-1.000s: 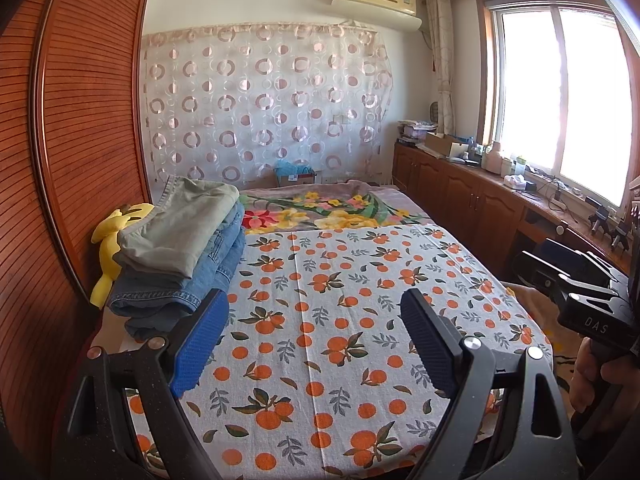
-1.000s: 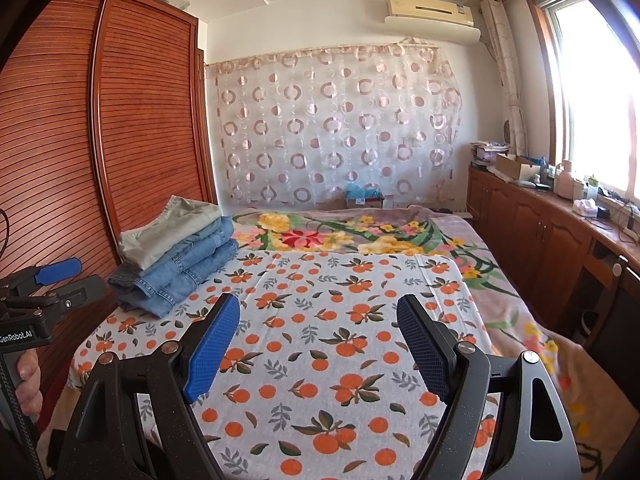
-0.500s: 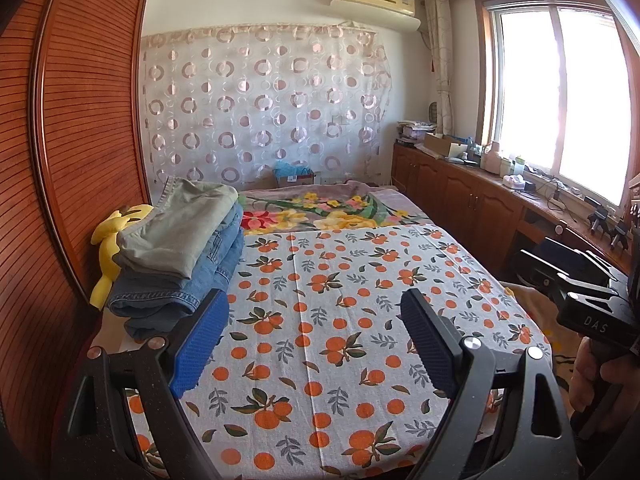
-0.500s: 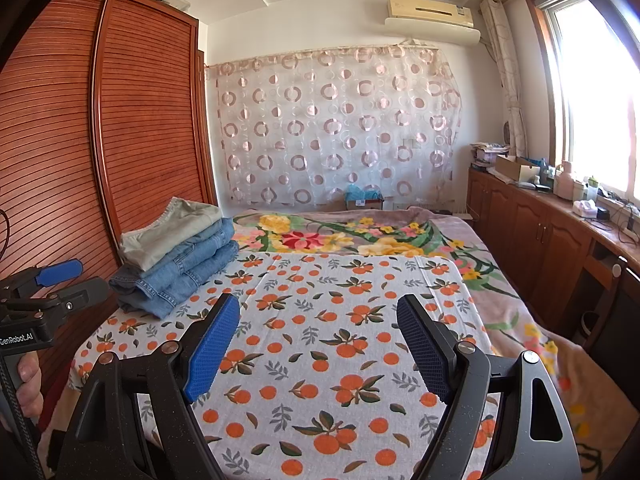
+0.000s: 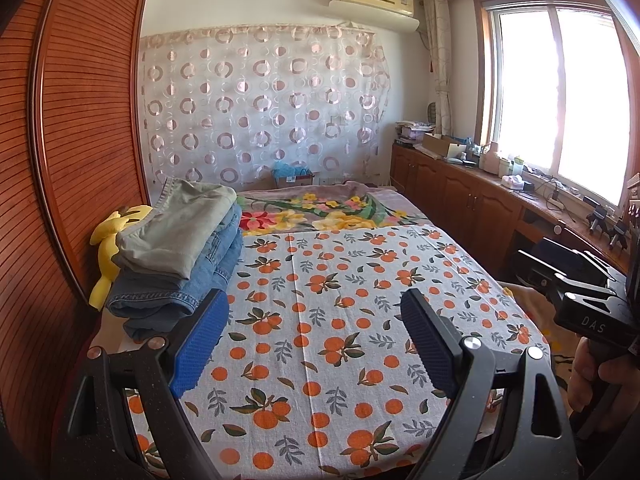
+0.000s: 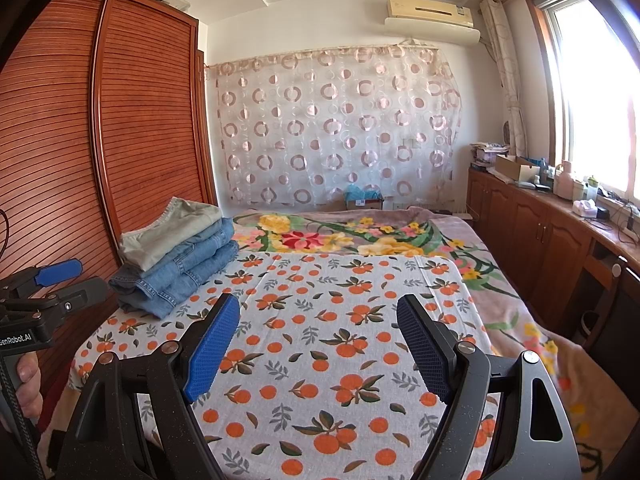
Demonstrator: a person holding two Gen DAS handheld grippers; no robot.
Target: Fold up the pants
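A stack of folded pants (image 5: 176,260) (image 6: 176,264) lies at the left edge of the bed: grey-green pants (image 5: 180,232) (image 6: 172,228) on top, blue jeans (image 5: 160,300) (image 6: 176,276) below. My left gripper (image 5: 316,336) is open over the orange-print sheet (image 5: 340,320), just right of the stack, nothing between its blue pads. My right gripper (image 6: 318,340) is open too, above the sheet (image 6: 320,340) with the stack ahead to its left. Each gripper appears at the edge of the other's view, held by a hand.
A yellow plush toy (image 5: 108,248) sits behind the stack against the slatted wooden wardrobe (image 5: 72,140). A floral blanket (image 6: 360,236) covers the far half of the bed. Wooden cabinets (image 5: 460,200) with clutter run under the window on the right.
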